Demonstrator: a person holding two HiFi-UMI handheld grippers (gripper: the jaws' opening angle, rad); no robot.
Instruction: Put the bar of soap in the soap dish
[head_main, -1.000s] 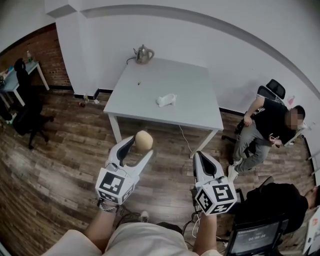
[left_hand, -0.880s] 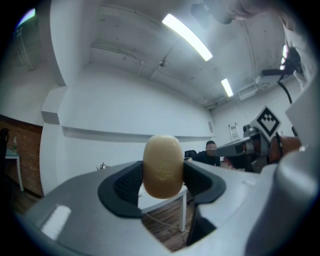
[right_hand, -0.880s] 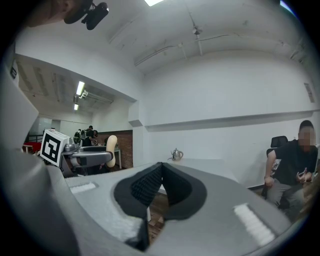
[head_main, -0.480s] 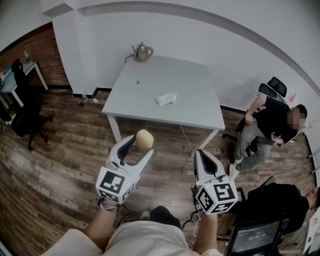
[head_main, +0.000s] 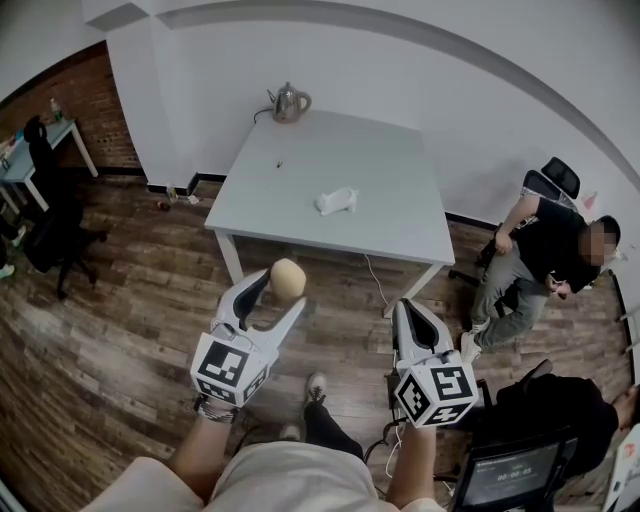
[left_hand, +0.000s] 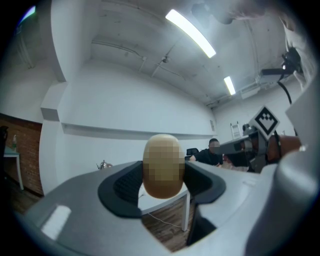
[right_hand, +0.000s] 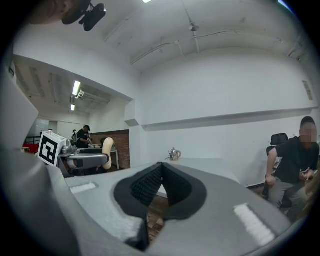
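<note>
While the left hand-held gripper (head_main: 281, 293) grips the soap (head_main: 288, 279) by its flanks, the right hand-held gripper (head_main: 404, 309) hangs beside it with its jaws brought together at the tips and nothing between them. In the left gripper view the dark ribbed pads (left_hand: 126, 183) press on both sides of the tan oval bar, so the jaws stand partly apart at the bar's width; the bar stands upright and rises above the pads. Both grippers are held out in front of the person, over the wooden floor (head_main: 120, 330) and well short of the white worktop (head_main: 300, 170). On that worktop lies the white dish (head_main: 334, 201), right of centre and too small for detail; a metal kettle (head_main: 290, 103) stands at the far edge, against the white wall. The soap is therefore in the air, apart from the dish. A thin cable (head_main: 375, 282) hangs below the near edge of the worktop. At the right a seated person (head_main: 535, 262) occupies a dark chair (head_main: 556, 178). A brick wall (head_main: 92, 112) closes the far left.
</note>
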